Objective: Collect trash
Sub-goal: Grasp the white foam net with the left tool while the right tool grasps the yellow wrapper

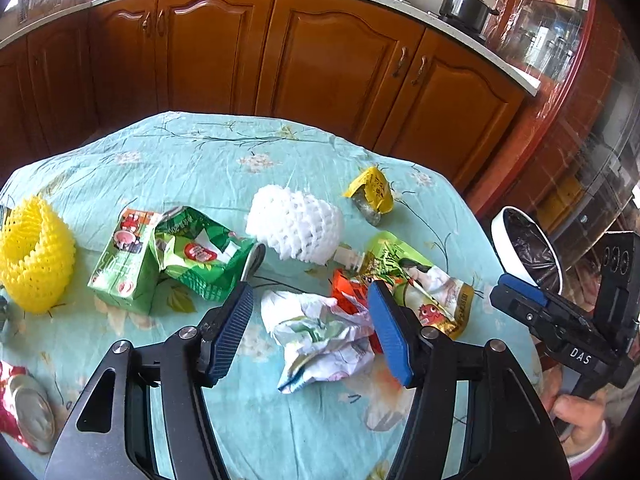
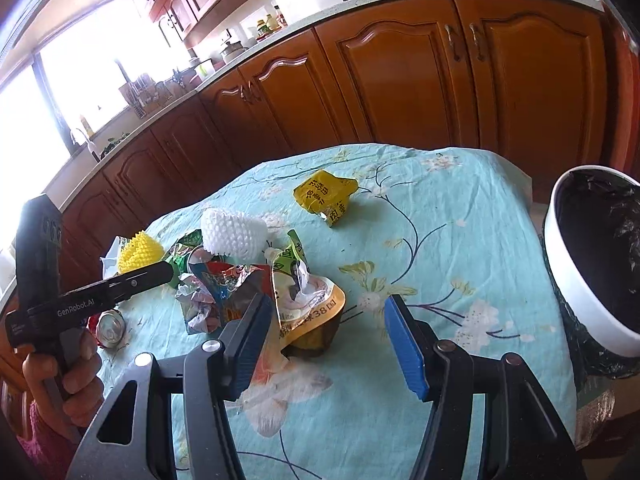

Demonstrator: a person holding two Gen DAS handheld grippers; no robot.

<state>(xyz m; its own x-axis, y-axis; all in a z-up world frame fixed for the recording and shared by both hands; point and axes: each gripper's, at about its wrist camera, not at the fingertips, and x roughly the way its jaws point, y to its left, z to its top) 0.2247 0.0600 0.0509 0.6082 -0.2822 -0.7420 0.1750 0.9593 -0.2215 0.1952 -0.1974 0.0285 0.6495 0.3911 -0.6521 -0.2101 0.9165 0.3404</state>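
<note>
My left gripper [image 1: 311,304] is open over the teal cloth, with a crumpled white wrapper [image 1: 320,332] lying between its pads. The right pad is at the paper's edge and the left pad stands clear of it. An orange wrapper [image 1: 346,290] and a green spout pouch [image 1: 416,280] lie just beyond. My right gripper [image 2: 329,300] is open too, with the same pouch [image 2: 308,312] on the table just ahead, close to its left finger [image 2: 250,344]. A white-rimmed bin [image 2: 576,280] with a black liner stands off the table's right edge.
More trash lies on the table [image 1: 192,160]: a yellow foam net [image 1: 36,256], a green carton [image 1: 124,268], a green bag [image 1: 200,256], a white foam net [image 1: 296,224], a yellow wrapper [image 1: 372,190] and a crushed red can [image 1: 24,412]. Wooden cabinets [image 1: 328,56] stand behind.
</note>
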